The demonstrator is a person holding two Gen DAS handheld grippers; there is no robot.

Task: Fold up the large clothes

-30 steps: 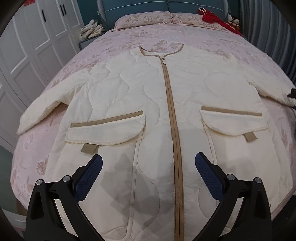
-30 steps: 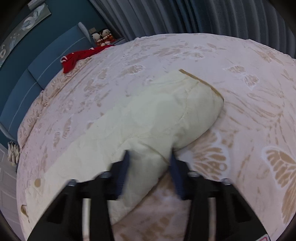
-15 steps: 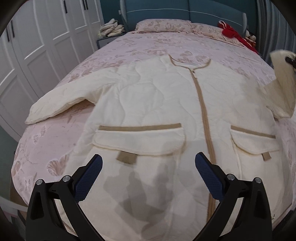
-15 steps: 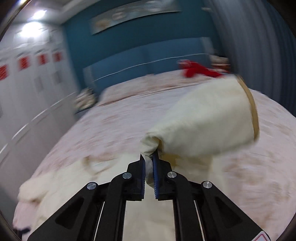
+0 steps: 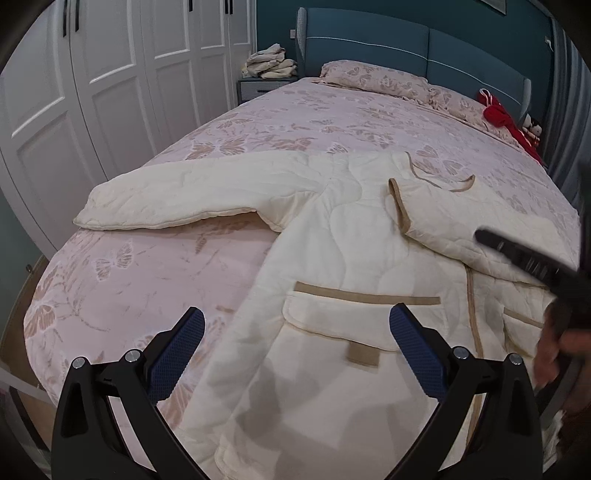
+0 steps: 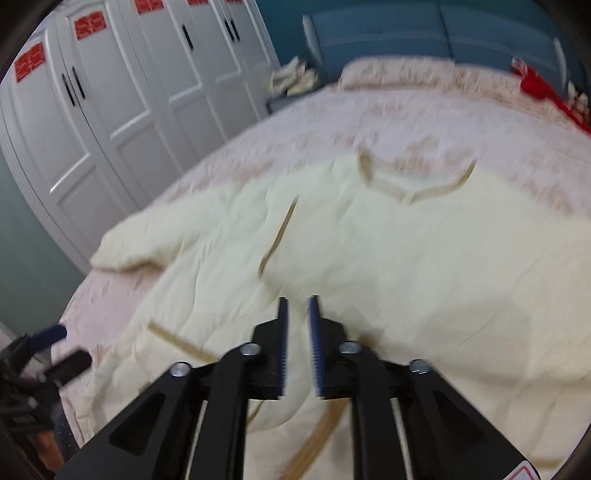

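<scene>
Cream quilted jacket [image 5: 354, 236] is lying on the bed [image 5: 155, 273], one sleeve [image 5: 436, 225] folded over its chest. Left gripper [image 5: 295, 347] is hovering wide open above the pocket. Right gripper [image 6: 298, 332] fingers have just been opening, nothing between them. Wardrobe's red labels [image 6: 89, 23] are too blurry to read.

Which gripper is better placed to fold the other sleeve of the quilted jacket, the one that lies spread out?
Probably the left gripper: it is open, empty and faces the spread sleeve. The right gripper, jaws just opening, empty, hovers over the folded side.
</scene>
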